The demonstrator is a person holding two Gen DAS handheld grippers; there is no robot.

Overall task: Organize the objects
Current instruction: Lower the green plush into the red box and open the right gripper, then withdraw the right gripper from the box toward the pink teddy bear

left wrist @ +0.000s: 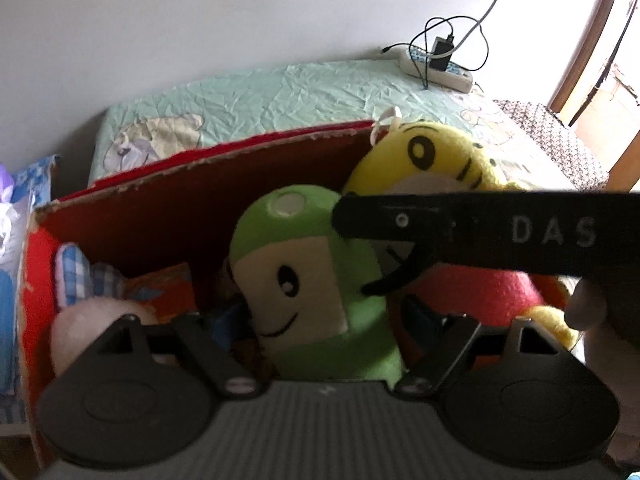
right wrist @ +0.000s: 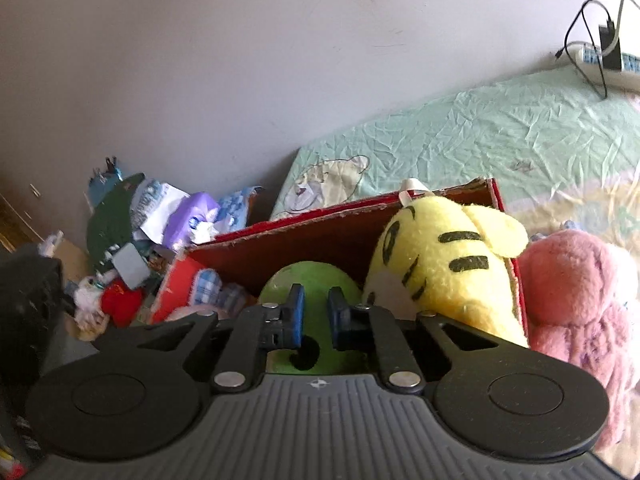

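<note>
Ribbed grey gripper body fills the bottom of both frames. Right gripper (right wrist: 315, 314): blue pads drawn close together, a narrow gap showing between them, nothing visibly pinched; green plush toy (right wrist: 308, 280) sits directly behind them. Left gripper (left wrist: 320, 330): jaws spread wide either side of the green plush toy (left wrist: 308, 276), pads not pressing on it. Toy stands upright at centre frame inside the red cardboard box (left wrist: 160, 216). Yellow striped plush (right wrist: 448, 256) leans in the box's right end; pink plush (right wrist: 580, 292) lies outside, right edge. Box rests on the green sheet (right wrist: 500, 128).
</note>
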